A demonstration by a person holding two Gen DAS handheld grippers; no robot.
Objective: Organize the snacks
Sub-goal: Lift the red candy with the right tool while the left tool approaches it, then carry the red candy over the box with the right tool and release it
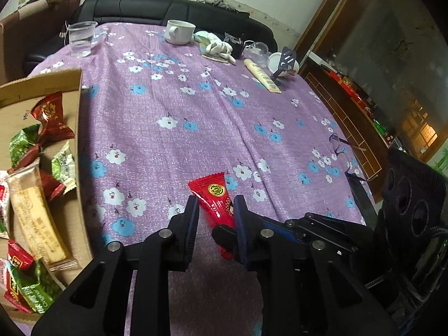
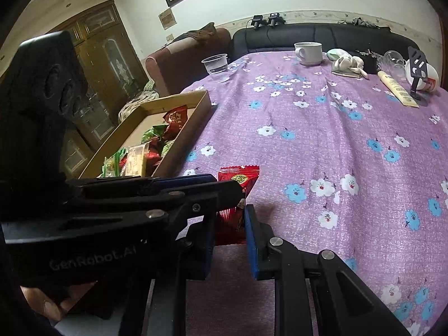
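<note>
A red snack packet (image 1: 215, 196) lies on the purple flowered tablecloth near the front edge. My left gripper (image 1: 216, 204) is open, one finger on each side of the packet. My right gripper (image 2: 229, 218) is open around the same packet (image 2: 238, 180), which shows between its fingers. The left gripper (image 2: 224, 187) crosses in from the left in the right wrist view; the right gripper's fingertips (image 1: 224, 235) reach in from the right in the left wrist view. A cardboard box (image 1: 75, 89) with several wrapped snacks stands at the left, also in the right wrist view (image 2: 201, 103).
At the far end stand a clear plastic cup (image 1: 81, 39), a white mug (image 1: 179, 32), white gloves (image 1: 218, 46), a cream tube (image 1: 263, 77) and a white cup with a black stand (image 1: 285, 63). Glasses (image 1: 344, 145) lie at the right table edge. A black sofa (image 1: 168, 9) is behind.
</note>
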